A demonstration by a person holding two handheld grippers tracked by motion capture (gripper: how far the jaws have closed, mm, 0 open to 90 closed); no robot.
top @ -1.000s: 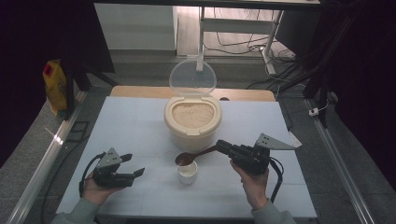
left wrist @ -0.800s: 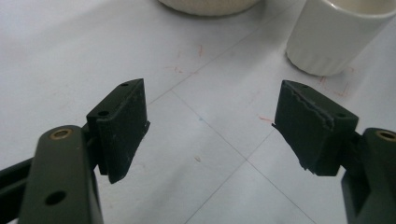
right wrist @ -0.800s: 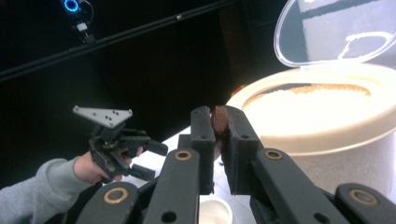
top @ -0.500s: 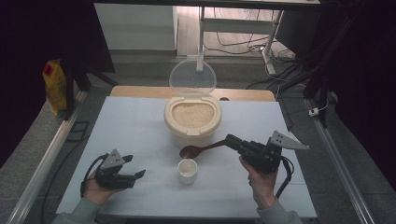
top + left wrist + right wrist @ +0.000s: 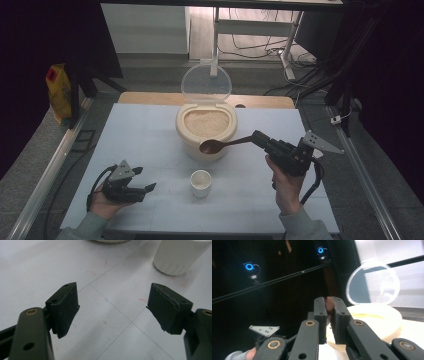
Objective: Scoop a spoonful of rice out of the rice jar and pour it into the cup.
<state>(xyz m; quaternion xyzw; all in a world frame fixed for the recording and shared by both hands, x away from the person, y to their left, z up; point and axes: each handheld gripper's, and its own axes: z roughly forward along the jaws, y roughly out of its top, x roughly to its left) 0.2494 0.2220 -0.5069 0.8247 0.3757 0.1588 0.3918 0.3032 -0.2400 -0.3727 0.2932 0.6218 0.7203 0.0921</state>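
Note:
A cream rice container [image 5: 206, 129] stands mid-table, full of rice, with its clear lid [image 5: 206, 82] raised. My right gripper [image 5: 256, 137] is shut on the handle of a brown spoon [image 5: 220, 145], whose bowl hovers at the container's front rim. In the right gripper view the spoon handle [image 5: 328, 303] sits pinched between the jaws of the right gripper [image 5: 328, 307], with the container [image 5: 374, 315] and lid [image 5: 373, 285] behind. A small white cup [image 5: 201, 182] stands in front of the container. My left gripper [image 5: 146, 179] rests open at the lower left. Its jaws [image 5: 113, 300] hold nothing, and the cup [image 5: 177, 255] stands beyond them.
A yellow bottle [image 5: 58, 91] stands off the table's far left. A metal rail [image 5: 55, 165] runs along the left side and another along the right [image 5: 360, 170]. Cables and desk legs lie beyond the far edge. The left hand's grey plate [image 5: 264, 330] appears low in the right gripper view.
My right gripper has lifted the spoon from over the white cup, up and to the right, so its bowl now sits by the container's front. The left gripper has barely moved.

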